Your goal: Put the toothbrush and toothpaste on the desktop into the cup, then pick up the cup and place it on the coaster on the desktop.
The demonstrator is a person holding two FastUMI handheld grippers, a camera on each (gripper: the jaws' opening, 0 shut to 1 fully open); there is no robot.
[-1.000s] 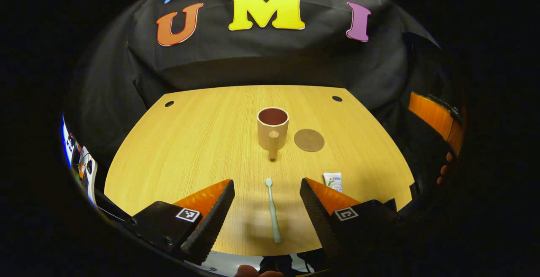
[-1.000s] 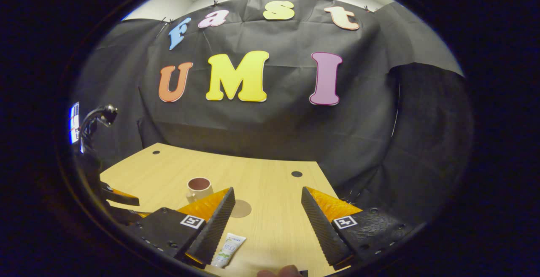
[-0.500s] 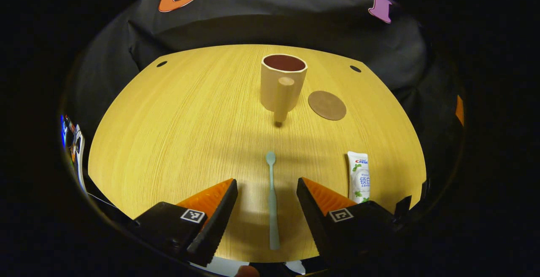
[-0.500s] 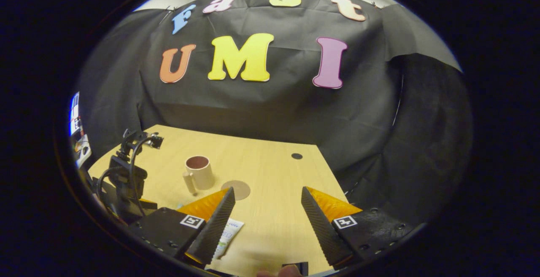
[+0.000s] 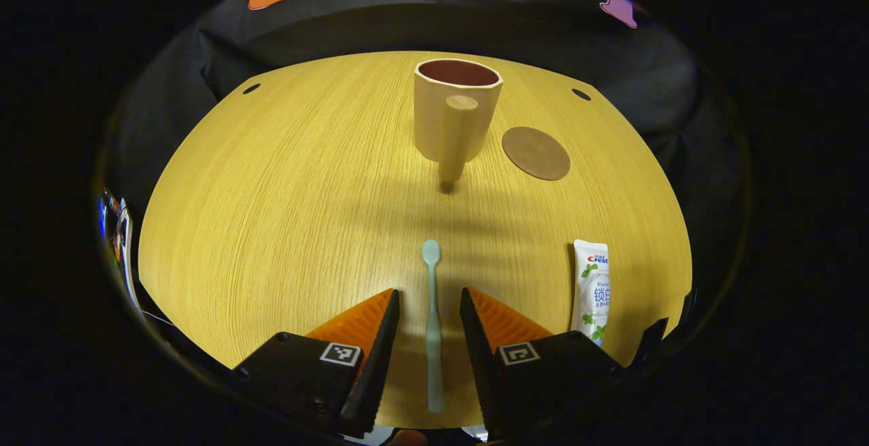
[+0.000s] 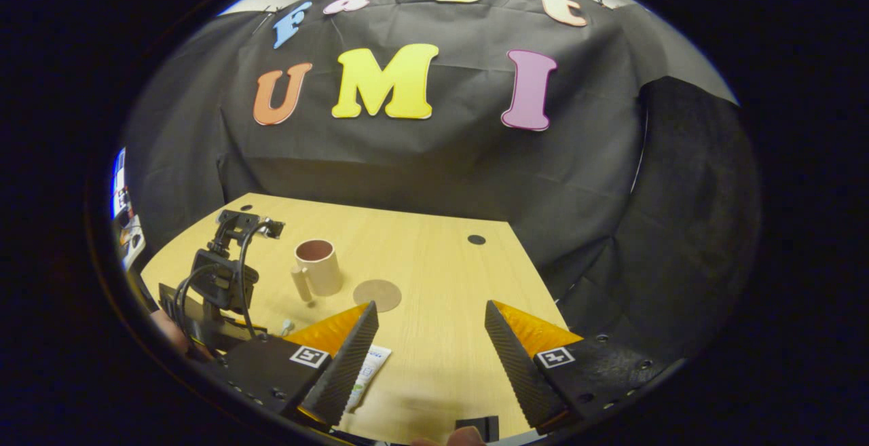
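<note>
A pale green toothbrush (image 5: 432, 310) lies on the wooden desktop (image 5: 285, 195), its handle between the fingers of my left gripper (image 5: 428, 291). The jaws stand narrow, with a small gap on each side of the handle. Beyond it stands a beige cup (image 5: 456, 117) with its handle toward me, and a round brown coaster (image 5: 535, 153) lies just right of it. A white toothpaste tube (image 5: 591, 290) lies at the right. My right gripper (image 6: 430, 305) hovers open over the near right of the desktop, its left finger covering part of the toothpaste tube (image 6: 368, 375). The cup (image 6: 316, 266) and coaster (image 6: 377, 294) lie farther off.
The left gripper's body with its cables (image 6: 220, 280) is low at the desktop's left side in the right gripper view. Two dark cable holes (image 5: 581, 94) mark the far corners. The black cloth wall (image 6: 434, 161) closes the back and right.
My left gripper has come lower and forward along the toothbrush, and its fingers have narrowed around the handle. My right gripper has tilted slightly down, bringing more of the desktop into its view.
</note>
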